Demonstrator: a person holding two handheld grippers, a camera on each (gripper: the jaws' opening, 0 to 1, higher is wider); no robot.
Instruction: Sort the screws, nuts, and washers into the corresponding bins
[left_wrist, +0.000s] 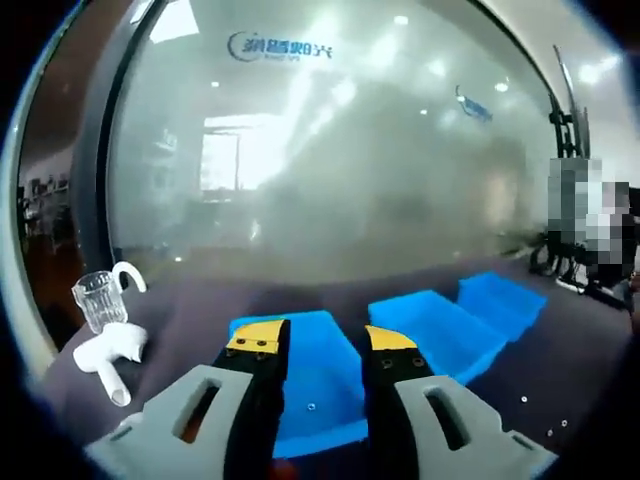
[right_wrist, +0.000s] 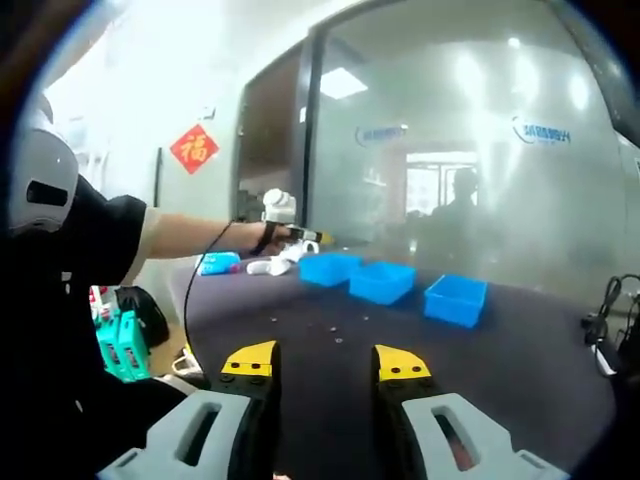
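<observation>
Blue logo with Chinese characters (left_wrist: 280, 47) on frosted glass wall (left_wrist: 400, 180), upper centre of left gripper view; characters too blurred to read. Same kind of blue logo (right_wrist: 541, 131) on glass wall, upper right of right gripper view, second one (right_wrist: 381, 132) nearer centre; both unreadable. Red diamond paper sign (right_wrist: 195, 148) with gold character "福" on white wall, upper left of right gripper view.

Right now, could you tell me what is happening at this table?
A person is sorting small hardware into three blue bins on a dark table. The left gripper hovers open over the nearest bin, which holds one small piece. The right gripper is open and empty, back from the loose parts.
</observation>
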